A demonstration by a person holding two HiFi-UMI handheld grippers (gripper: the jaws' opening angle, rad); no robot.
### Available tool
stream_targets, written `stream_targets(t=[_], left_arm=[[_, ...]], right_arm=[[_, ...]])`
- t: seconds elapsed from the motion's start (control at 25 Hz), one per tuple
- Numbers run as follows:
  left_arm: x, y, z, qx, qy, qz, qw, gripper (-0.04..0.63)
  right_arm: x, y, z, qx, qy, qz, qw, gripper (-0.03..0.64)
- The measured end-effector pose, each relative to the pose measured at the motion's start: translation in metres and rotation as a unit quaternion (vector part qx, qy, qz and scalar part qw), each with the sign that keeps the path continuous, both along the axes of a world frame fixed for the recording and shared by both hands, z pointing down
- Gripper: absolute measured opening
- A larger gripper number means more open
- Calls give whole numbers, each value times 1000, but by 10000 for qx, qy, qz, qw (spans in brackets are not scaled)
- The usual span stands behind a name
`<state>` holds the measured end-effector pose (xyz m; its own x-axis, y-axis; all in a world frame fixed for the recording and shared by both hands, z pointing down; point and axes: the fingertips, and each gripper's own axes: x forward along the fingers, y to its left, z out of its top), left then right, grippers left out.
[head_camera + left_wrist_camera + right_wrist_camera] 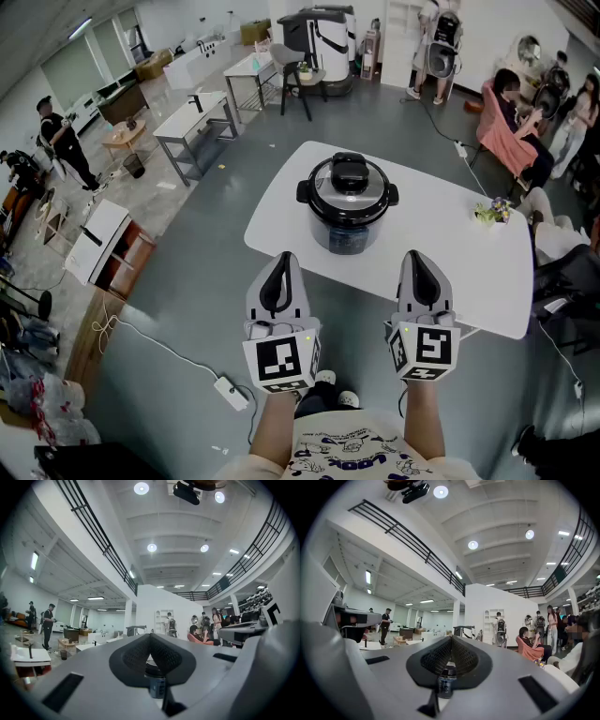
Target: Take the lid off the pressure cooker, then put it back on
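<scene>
A black and silver pressure cooker [348, 203] stands on the white table [441, 225], its lid [348, 180] seated on top with a black handle block. My left gripper [279, 267] hangs at the table's near edge, jaws shut and empty, well short of the cooker. My right gripper [421, 266] is level with it over the table's near side, also shut and empty. In the left gripper view the cooker [155, 682] peeks through the gap below the closed jaws of the gripper [150, 649]. In the right gripper view the cooker [445, 682] shows the same way beneath the gripper [451, 653].
A small bunch of flowers [493, 211] lies on the table's right part. People sit at the right [514, 103] and stand at the back. A power strip [231, 391] and cable lie on the floor at my left. Desks [192, 117] stand further back left.
</scene>
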<state>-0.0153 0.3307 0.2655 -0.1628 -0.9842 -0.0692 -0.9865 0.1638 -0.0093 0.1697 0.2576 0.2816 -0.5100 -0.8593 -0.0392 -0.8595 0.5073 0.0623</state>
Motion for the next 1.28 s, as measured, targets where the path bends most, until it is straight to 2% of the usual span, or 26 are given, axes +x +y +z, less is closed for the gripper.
stream_targets(t=[0.6, 0.84, 1.04, 1.16, 1.28], left_arm=[[-32, -40, 9, -22, 65, 73, 9999, 14], [-59, -61, 14, 14, 245, 131, 9996, 15], [-77, -68, 17, 152, 506, 206, 9984, 180], [-84, -75, 22, 113, 583, 226, 9980, 211], [-91, -86, 26, 66, 636, 220, 9977, 219]], right_arm=[[-26, -37, 11, -81, 42, 103, 9999, 11], [-47, -54, 16, -188, -85, 63, 9998, 27], [-61, -59, 22, -275, -79, -20, 9996, 117], [-68, -66, 26, -324, -56, -93, 9994, 178], [-75, -75, 27, -365, 6, -155, 9992, 204]])
